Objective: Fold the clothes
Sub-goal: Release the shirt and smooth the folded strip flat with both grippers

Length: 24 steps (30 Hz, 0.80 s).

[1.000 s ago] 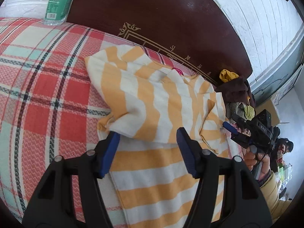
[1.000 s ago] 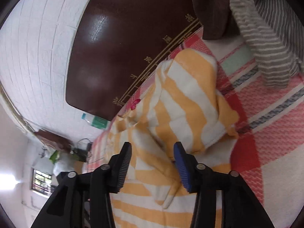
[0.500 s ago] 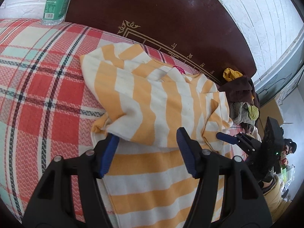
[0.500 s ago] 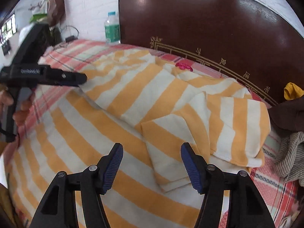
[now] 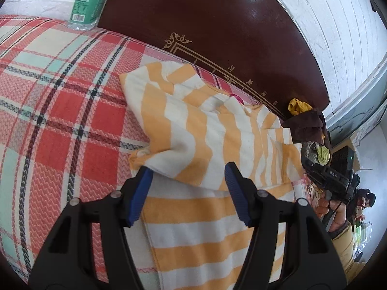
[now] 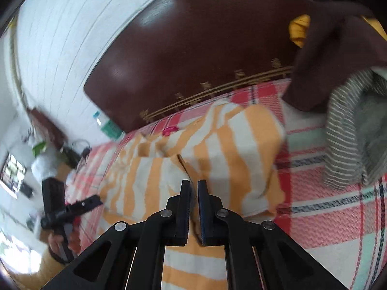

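An orange-and-white striped garment (image 5: 208, 140) lies on the red plaid bedcover (image 5: 63, 111), with its sleeves folded in over the body. My left gripper (image 5: 188, 188) hovers open just above the lower edge of the folded left sleeve and holds nothing. In the right wrist view the same garment (image 6: 225, 149) fills the middle. My right gripper (image 6: 194, 189) is over it with its jaws nearly together, and I see no cloth between the pads. The picture there is blurred by motion. From the left wrist view, the right gripper (image 5: 324, 171) is at the garment's right edge, held by a hand (image 5: 331, 212).
A dark wooden headboard (image 5: 217, 24) stands behind the bed, with a water bottle (image 5: 87, 2) at its left end. A pile of brown, yellow and grey-striped clothes (image 6: 350, 133) lies at the bed's right. A small pink item (image 6: 169, 130) sits by the collar.
My right gripper has gone from open to shut and has swung round towards the headboard. My left gripper has stayed open over the folded sleeve, shifting only slightly.
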Tool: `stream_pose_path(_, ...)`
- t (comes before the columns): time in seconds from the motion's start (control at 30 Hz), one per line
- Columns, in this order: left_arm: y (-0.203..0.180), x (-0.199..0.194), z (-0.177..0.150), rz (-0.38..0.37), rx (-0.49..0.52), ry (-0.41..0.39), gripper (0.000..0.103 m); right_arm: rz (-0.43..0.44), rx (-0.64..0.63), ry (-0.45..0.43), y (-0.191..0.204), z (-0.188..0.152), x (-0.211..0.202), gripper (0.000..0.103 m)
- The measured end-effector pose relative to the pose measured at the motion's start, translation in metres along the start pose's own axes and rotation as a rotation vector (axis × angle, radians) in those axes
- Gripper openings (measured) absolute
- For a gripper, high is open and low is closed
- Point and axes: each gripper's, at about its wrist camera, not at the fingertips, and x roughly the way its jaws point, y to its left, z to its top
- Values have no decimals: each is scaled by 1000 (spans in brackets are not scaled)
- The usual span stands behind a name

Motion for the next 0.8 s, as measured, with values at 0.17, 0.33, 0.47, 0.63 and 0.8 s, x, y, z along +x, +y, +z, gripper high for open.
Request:
stream_pose_path(0.17,25,-17,0,21,-69,-32,64,-68,72,-20,-23,-12,-19,30)
stream_pose_path(0.33,20,-43,-15,12,-11,-39,64,-136,29,-30,-18,-31,-39,55)
stream_pose_path(0.47,18,-67,-35,22,31,-20,73,-18,-35,60,-2,-58,-50,72)
stream_pose_path(0.63,14,-94,-74,29,64,21,81,96,-16,104,1,-105,-76,85)
stream_pose_path(0.8,-6,-112,-110,30,148,77,83,97,42,96,1,-136,-105,103)
